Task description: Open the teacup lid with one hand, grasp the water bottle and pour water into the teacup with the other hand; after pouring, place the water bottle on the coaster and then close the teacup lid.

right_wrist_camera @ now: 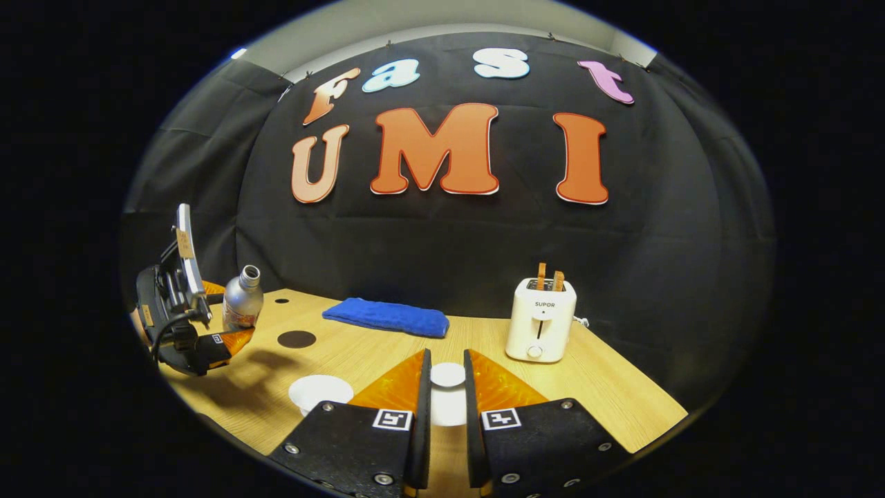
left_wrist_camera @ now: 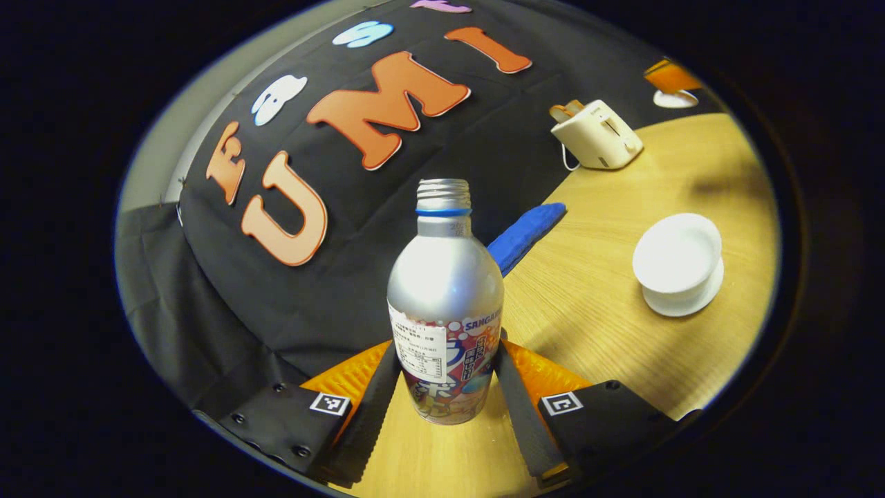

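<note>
The water bottle (left_wrist_camera: 446, 304) stands uncapped and upright off the surface (left_wrist_camera: 594, 277), clamped at its label between my left claw (left_wrist_camera: 447, 373), while my right claw (right_wrist_camera: 447, 387) pinches the teacup lid (right_wrist_camera: 448, 375) narrowly, the open teacup (left_wrist_camera: 679, 261) sitting well right.

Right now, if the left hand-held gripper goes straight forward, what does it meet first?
The water bottle: it already stands between the left hand-held gripper fingers, so it would meet the gripper's throat. Whether the fingers press it, I cannot tell.
</note>
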Demonstrator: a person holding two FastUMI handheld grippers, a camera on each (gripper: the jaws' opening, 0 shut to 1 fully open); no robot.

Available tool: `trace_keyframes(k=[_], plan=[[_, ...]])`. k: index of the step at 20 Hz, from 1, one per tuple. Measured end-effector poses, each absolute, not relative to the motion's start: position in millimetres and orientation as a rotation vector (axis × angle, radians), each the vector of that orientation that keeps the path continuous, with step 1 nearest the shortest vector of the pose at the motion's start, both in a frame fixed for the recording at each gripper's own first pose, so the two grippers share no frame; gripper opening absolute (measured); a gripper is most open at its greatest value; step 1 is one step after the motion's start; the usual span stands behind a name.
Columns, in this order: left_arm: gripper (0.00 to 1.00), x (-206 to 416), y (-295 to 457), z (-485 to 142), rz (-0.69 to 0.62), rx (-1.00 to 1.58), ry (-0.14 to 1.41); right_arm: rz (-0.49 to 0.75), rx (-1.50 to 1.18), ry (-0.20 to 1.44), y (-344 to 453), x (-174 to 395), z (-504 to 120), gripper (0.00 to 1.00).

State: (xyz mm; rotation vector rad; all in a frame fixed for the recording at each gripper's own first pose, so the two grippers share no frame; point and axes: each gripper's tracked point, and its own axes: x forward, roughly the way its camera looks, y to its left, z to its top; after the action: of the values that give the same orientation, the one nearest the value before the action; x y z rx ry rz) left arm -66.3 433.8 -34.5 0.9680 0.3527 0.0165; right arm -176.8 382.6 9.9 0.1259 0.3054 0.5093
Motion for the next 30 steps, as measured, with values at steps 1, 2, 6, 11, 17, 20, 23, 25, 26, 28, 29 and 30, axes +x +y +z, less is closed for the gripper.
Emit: trace_keyframes(k=[1, 2, 6, 11, 17, 20, 23, 25, 26, 28, 29, 30], plan=[[0.82, -66, 435, -35, 0.017, 1.008, 0.35, 0.508, 0.126, 0.31, 381, -178, 9, 0.22], [0.86, -66, 435, -35, 0.011, 1.039, 0.348, 0.508, 0.131, 0.31, 380, -178, 9, 0.22], [0.84, -65, 432, -32, -0.008, 1.19, 0.326, 0.501, 0.132, 0.31, 373, -180, 6, 0.22], [0.81, -67, 426, -34, -0.049, 1.33, 0.312, 0.489, 0.136, 0.316, 367, -180, 2, 0.22], [0.84, -56, 410, -28, -0.102, 1.523, 0.27, 0.486, 0.153, 0.321, 361, -182, 1, 0.22], [0.84, -55, 402, -26, -0.122, 1.607, 0.24, 0.486, 0.161, 0.318, 359, -182, 1, 0.22], [0.81, -56, 400, -28, -0.14, 1.657, 0.241, 0.485, 0.157, 0.32, 355, -182, -1, 0.22], [0.81, -55, 399, -26, -0.139, 1.699, 0.231, 0.485, 0.162, 0.321, 354, -182, -2, 0.23], [0.84, -55, 398, -24, -0.139, 1.719, 0.227, 0.484, 0.164, 0.318, 353, -181, -2, 0.22], [0.87, -56, 396, -21, -0.147, 1.761, 0.214, 0.486, 0.16, 0.32, 352, -181, -3, 0.22], [0.84, -55, 394, -18, -0.156, 1.787, 0.204, 0.484, 0.159, 0.319, 352, -181, -4, 0.22], [0.87, -54, 394, -16, -0.159, 1.81, 0.195, 0.487, 0.159, 0.318, 352, -181, -3, 0.22]])
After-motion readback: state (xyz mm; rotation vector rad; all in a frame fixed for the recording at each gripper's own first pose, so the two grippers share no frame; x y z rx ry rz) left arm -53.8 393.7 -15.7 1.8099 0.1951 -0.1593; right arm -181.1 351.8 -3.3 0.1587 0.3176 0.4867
